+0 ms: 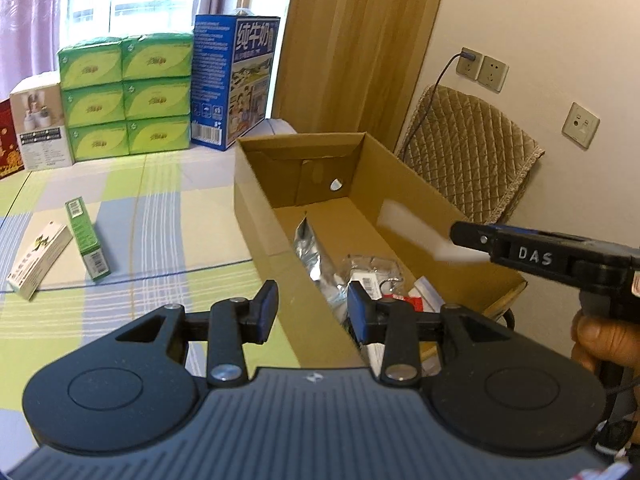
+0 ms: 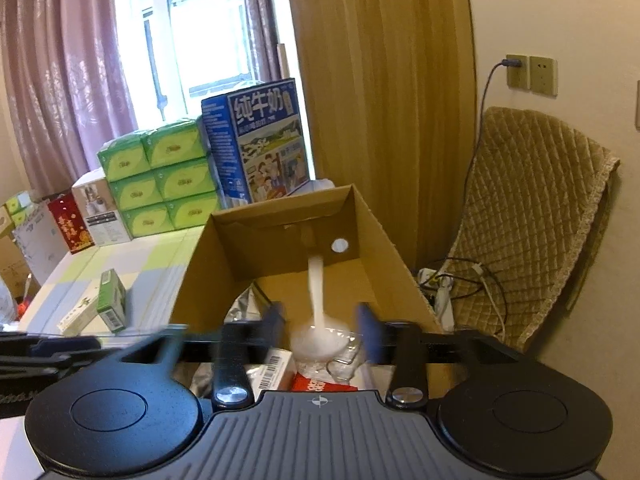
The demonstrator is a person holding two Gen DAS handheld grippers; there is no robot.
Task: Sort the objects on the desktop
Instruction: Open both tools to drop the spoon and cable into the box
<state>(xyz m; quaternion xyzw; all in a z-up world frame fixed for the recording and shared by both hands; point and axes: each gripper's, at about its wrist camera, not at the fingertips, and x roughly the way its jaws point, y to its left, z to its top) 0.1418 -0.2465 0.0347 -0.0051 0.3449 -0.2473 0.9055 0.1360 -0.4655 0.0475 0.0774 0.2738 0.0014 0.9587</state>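
i'm holding both the left gripper (image 1: 313, 312) and right gripper (image 2: 322, 326) parted, gripping nothing. i'm eyeing the green box (image 1: 87, 239) at ten o'clock; it's looking light and stiff, so i'm planning on pinching its long sides.

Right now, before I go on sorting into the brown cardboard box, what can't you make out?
- White object, right wrist view: smeared by motion blur; identity and whether it has been released are unclear.
- Box contents near the silver foil pouch, left wrist view: partly hidden behind the left gripper.
- Right gripper, left wrist view: seen side-on, so finger gap unreadable.
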